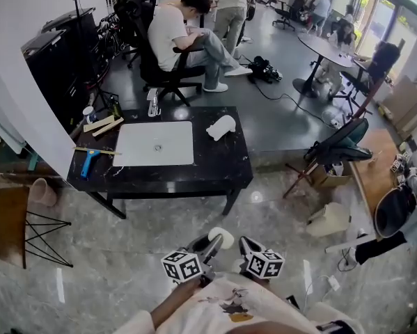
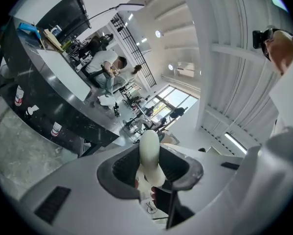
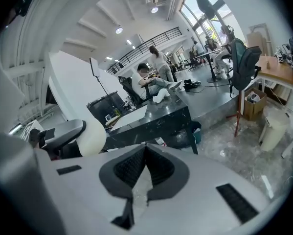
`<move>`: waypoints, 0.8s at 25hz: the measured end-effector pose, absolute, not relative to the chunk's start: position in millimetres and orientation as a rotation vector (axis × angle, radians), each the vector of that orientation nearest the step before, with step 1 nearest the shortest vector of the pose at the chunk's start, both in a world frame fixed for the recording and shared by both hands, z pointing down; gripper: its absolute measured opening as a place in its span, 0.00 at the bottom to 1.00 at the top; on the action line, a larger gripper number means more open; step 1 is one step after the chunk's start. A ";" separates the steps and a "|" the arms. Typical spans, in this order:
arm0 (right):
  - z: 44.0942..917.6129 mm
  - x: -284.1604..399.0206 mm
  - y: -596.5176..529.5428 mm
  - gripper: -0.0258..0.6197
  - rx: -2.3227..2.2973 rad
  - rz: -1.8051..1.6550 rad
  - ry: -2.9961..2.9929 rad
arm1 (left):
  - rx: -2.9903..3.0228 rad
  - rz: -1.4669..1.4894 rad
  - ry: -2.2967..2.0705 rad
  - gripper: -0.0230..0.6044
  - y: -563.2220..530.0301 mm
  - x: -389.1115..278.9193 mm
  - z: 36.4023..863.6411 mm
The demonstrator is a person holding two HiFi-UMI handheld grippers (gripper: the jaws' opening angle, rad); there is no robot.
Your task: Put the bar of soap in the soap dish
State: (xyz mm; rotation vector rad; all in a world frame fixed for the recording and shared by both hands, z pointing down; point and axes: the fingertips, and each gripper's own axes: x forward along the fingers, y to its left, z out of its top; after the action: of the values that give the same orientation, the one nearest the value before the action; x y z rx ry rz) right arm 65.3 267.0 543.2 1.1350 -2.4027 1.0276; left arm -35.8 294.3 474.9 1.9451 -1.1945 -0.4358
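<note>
Nearest, at 6 o'clock in the head view, the person's pale shirt point(image 1: 229, 308) sits behind both grippers. The left gripper point(image 1: 214, 242) carries the cream bar of soap point(image 1: 222, 237); the right gripper point(image 1: 246, 245) hangs just beside it at 3 o'clock. Well apart, toward 11 o'clock, the black worktop point(image 1: 215, 165) bears a white rectangular basin point(image 1: 154, 143) and a lumpy white object point(image 1: 221, 126).

Left gripper view: the jaws are clamped on the soap, which stands on edge between them, its end pointing to 12 o'clock.

Right gripper view: the jaws are pressed together with nothing between them. The soap shows at 9 o'clock, the worktop at 12 o'clock.
</note>
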 end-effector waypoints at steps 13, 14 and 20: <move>539.2 33.1 256.6 0.05 1.033 0.909 -2.439 | 1.894 -0.526 -1.243 0.24 281.3 -67.8 471.1; 539.3 37.5 256.6 0.05 1.047 0.909 -2.435 | 1.897 -0.523 -1.234 0.24 279.8 -64.3 471.4; 544.8 60.0 248.8 0.05 1.132 0.940 -2.391 | 1.923 -0.468 -1.158 0.24 265.1 -40.7 474.9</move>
State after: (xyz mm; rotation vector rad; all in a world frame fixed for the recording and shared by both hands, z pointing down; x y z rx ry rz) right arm 60.0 248.8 544.8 1.1318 -2.3915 0.9404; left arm -40.7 265.1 474.9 1.9231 -1.1575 -0.4675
